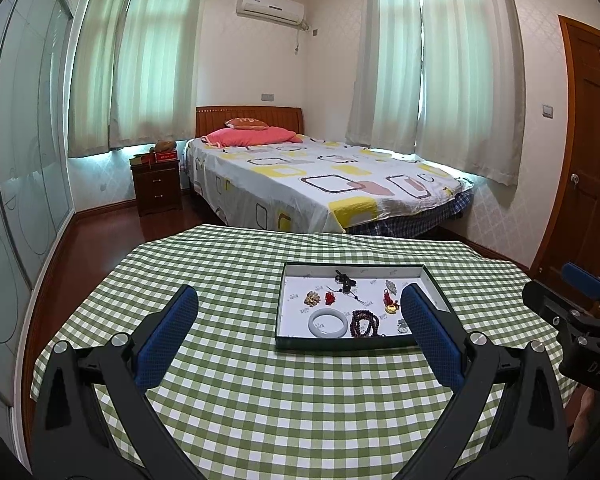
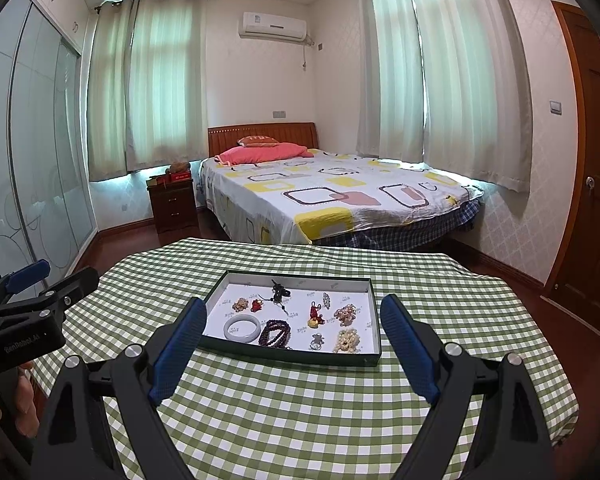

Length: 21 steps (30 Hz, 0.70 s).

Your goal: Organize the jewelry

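Note:
A shallow dark-rimmed tray (image 1: 356,345) (image 2: 290,356) with a white floor sits on the green checked tablecloth. It holds a white bangle (image 1: 328,323) (image 2: 242,328), dark red bead strings (image 1: 365,324) (image 2: 275,334), a black cord pendant (image 2: 281,293), red charms (image 2: 316,314), and pearl clusters (image 2: 346,340). My left gripper (image 1: 300,300) is open and empty, above the table short of the tray. My right gripper (image 2: 294,312) is open and empty, its fingers either side of the tray's near edge. Each gripper shows at the edge of the other's view.
The round table (image 1: 236,408) has its far edge just past the tray. Behind it stand a bed (image 1: 324,184), a dark nightstand (image 1: 156,184), a glass wardrobe at left and a wooden door (image 1: 592,152) at right.

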Tool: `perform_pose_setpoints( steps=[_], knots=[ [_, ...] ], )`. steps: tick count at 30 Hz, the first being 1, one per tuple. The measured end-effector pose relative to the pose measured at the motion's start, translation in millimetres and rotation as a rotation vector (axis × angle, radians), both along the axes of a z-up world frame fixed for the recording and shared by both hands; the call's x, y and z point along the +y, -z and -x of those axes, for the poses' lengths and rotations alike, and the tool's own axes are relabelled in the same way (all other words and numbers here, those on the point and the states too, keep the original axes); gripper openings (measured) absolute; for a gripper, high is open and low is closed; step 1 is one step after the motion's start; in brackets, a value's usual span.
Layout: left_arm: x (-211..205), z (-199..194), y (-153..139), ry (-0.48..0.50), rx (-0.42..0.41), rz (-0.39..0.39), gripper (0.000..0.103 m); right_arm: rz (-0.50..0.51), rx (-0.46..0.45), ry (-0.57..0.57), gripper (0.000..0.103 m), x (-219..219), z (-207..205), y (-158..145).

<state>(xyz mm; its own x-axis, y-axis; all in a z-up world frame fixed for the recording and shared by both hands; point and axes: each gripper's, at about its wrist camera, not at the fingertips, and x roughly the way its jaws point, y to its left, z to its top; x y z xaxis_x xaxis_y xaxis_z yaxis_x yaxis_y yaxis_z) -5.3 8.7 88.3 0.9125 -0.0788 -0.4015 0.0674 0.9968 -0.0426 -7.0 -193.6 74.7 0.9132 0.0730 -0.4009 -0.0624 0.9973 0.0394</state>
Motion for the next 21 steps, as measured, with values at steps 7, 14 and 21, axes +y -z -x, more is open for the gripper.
perform_pose_setpoints(
  steps=[7, 14, 21],
  knots=[
    [0.5, -0.3, 1.5, 0.007, 0.001, -0.004, 0.099, -0.001, 0.002, -0.001, 0.086, 0.1, -0.1, 0.6],
    [0.7, -0.4, 1.6, 0.008, -0.002, 0.0, 0.099, 0.001, 0.001, -0.001, 0.086, 0.9, 0.2, 1.8],
    [2.2, -0.7, 2.6, 0.0, -0.006, 0.002, 0.099, 0.001, 0.004, -0.002, 0.086, 0.6, -0.2, 1.7]
  ],
)
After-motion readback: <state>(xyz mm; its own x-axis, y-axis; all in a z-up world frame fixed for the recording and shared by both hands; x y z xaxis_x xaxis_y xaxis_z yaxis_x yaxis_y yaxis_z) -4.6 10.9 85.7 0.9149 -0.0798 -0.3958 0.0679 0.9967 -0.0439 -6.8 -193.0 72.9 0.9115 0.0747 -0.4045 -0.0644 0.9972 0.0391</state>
